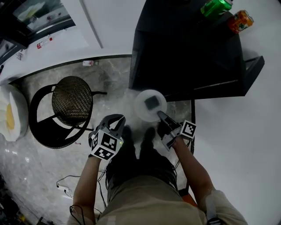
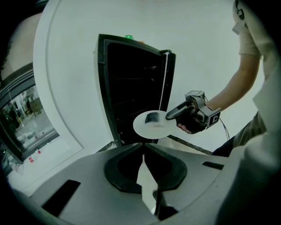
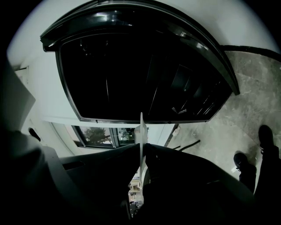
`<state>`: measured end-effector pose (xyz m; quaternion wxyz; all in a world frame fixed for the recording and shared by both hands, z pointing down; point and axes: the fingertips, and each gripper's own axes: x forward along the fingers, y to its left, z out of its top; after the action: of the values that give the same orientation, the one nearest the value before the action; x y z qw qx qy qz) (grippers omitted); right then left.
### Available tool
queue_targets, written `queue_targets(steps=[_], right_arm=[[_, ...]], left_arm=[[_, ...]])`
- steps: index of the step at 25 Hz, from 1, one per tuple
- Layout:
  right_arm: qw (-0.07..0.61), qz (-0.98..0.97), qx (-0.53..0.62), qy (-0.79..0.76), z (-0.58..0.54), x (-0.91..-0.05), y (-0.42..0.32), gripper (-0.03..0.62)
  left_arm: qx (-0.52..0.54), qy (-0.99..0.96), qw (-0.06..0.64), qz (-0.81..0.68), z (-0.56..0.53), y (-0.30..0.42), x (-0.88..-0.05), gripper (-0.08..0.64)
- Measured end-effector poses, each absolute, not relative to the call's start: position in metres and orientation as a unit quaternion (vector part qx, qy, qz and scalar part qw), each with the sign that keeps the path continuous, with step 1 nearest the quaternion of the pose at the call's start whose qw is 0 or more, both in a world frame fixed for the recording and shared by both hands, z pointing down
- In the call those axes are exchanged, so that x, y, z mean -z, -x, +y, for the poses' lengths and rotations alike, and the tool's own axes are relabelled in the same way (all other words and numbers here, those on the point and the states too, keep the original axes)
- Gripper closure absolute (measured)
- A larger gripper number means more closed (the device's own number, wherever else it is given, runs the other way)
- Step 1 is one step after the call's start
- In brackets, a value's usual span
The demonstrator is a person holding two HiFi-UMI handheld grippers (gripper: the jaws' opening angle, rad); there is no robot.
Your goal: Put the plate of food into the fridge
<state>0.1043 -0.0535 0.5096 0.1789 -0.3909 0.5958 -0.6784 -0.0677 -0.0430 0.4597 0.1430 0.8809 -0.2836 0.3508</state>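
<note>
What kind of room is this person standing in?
Probably a lounge or kitchenette corner of a home or office; which one is hard to say. A black fridge stands open by a white wall with drink cans on top, and a round woven chair sits on the polished stone floor.

Plate before fridge, stool left

- plate white; food dark grey;
- fridge black;
- one can green; other can orange;
- left cube: black-and-white squares;
- floor grey, marbled;
- stool: black frame, brown woven seat
</note>
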Motion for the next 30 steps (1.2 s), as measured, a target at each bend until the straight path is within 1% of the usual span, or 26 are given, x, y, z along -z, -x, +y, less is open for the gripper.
queue_targets(steps=[9,16,24,30], right_arm=[[0.180,0.579,0.686,0.401,-0.069,-0.540,-0.119,0.557],[0.155,0.589,0.682,0.406,-0.077,-0.561,-0.126,0.557],[0.170,0.576,0.691,0.402,-0.072,-0.578,-0.127,0.557],[0.203,0.548,0.701,0.409,-0.080,-0.608,-0.134,0.557]], left_arm=[[-0.368,-0.879,0.150,-0.262,-0.048,0.048,-0.480,0.541],[-0.373,-0.880,0.158,-0.247,-0.050,0.036,-0.501,0.541],[-0.372,-0.881,0.171,-0.239,-0.041,0.029,-0.521,0.541],[-0.374,-0.877,0.181,-0.240,-0.043,0.026,-0.551,0.541]])
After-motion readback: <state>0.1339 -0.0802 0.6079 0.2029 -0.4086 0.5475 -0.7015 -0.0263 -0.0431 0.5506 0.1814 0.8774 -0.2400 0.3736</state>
